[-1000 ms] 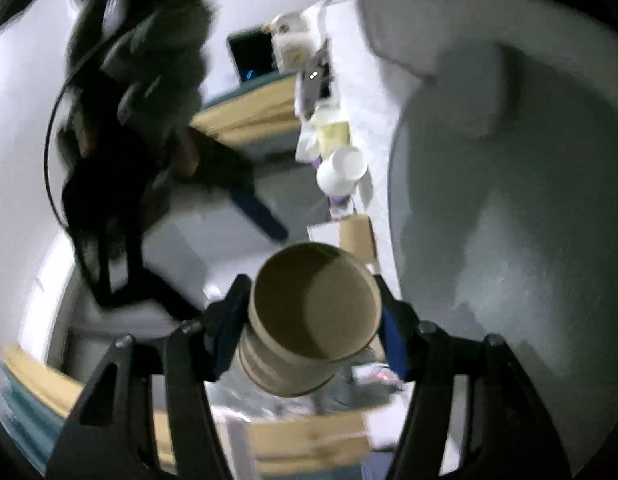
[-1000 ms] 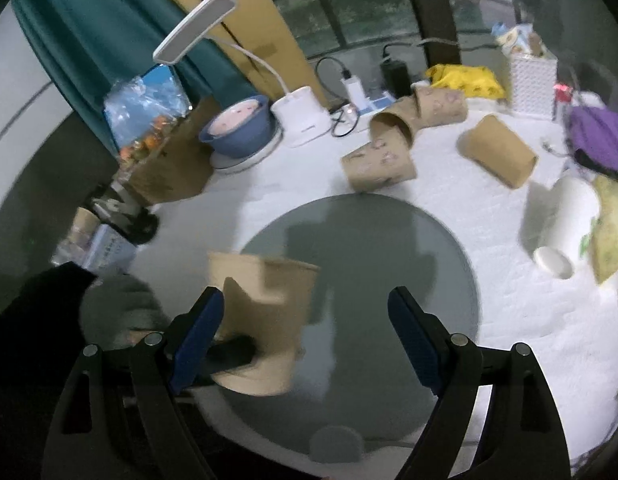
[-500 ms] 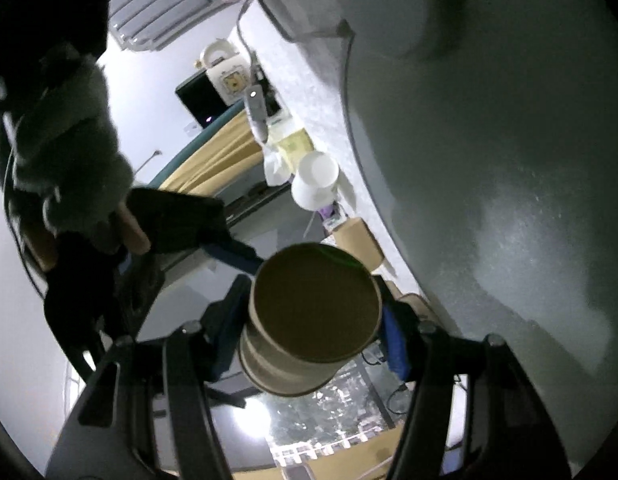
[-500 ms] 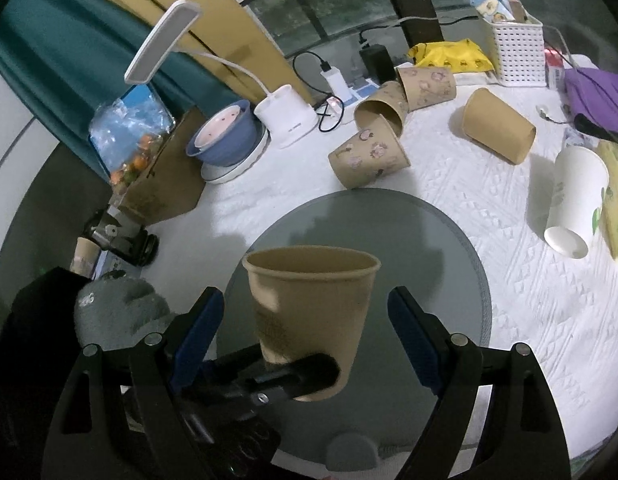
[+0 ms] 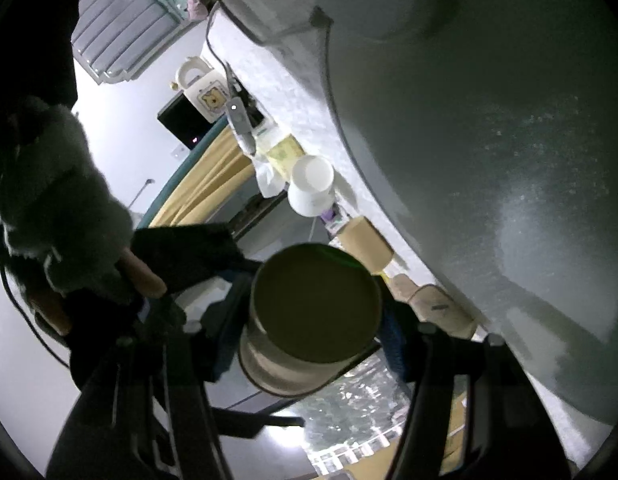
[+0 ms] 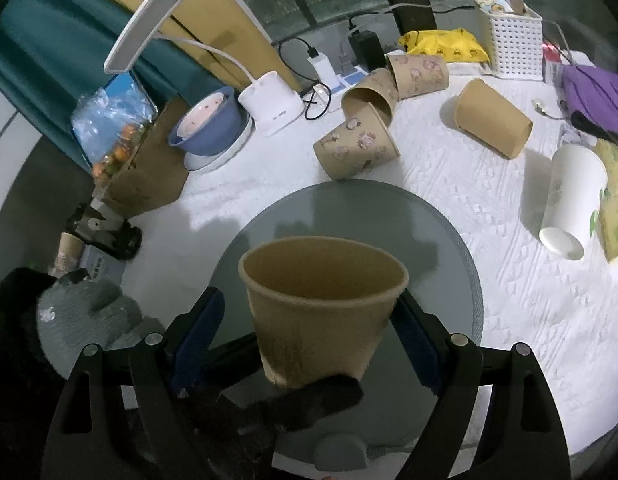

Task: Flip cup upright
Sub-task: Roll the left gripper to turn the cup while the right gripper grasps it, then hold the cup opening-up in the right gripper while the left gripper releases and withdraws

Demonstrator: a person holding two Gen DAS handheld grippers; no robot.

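Note:
A plain brown paper cup (image 6: 323,310) stands mouth-up in the air above the round grey mat (image 6: 445,264). My left gripper (image 5: 311,322) is shut on the cup (image 5: 309,320) near its base; its dark fingers (image 6: 317,398) show under the cup in the right wrist view. In the left wrist view I look at the cup's base and the scene is turned over. My right gripper (image 6: 307,332) is open, with its blue pads on either side of the cup and a gap on both sides.
On the white tablecloth (image 6: 529,300) lie a plain brown cup (image 6: 491,118), three patterned cups (image 6: 357,146), and a white cup (image 6: 571,200). A desk lamp (image 6: 269,98), a blue bowl (image 6: 209,122), a white basket (image 6: 509,36) and a purple cloth (image 6: 593,92) stand behind.
My left gripper has rolled over and turned the cup from tilted to mouth-up. The cup has moved in between my right gripper's open fingers.

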